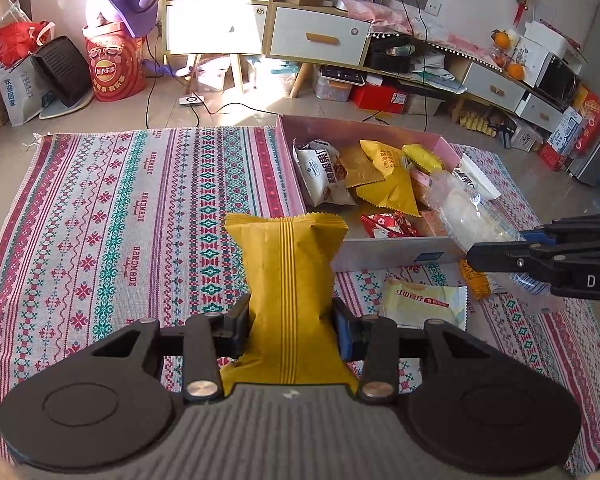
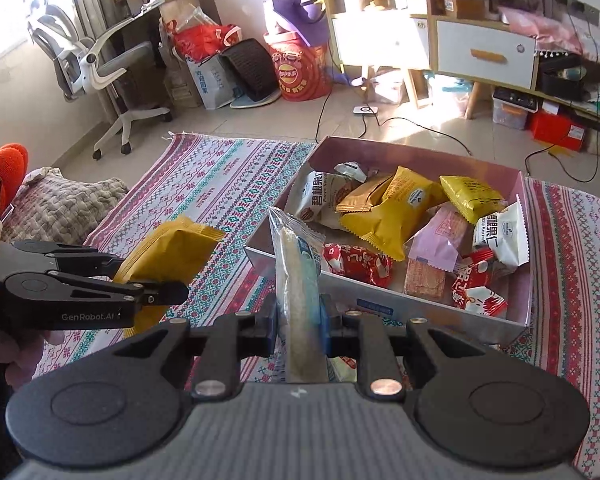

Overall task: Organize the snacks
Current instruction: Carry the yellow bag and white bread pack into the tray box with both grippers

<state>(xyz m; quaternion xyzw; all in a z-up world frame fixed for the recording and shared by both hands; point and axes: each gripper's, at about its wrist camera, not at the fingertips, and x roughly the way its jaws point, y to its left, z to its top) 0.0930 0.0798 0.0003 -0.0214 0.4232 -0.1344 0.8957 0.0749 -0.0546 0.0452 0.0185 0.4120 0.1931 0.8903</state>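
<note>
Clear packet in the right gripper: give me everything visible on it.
The clear packet is a long, narrow transparent plastic wrapper with a crimped top edge and blue print down one side, holding a pale whitish bar. It stands roughly upright, pinched at its lower part by the right gripper, whose jaws are shut on it. It hangs above the patterned cloth, just in front of the snack box, touching nothing else.

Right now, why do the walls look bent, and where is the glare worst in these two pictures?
Both views are fisheye, so straight edges bow toward the borders: in the left wrist view the cabinet leans. Sunlight washes out the floor there and bleaches the left cabinet door. In the right wrist view the window side at far left is blown out, and the floor patch glares. The snack box stays sharp.
</note>
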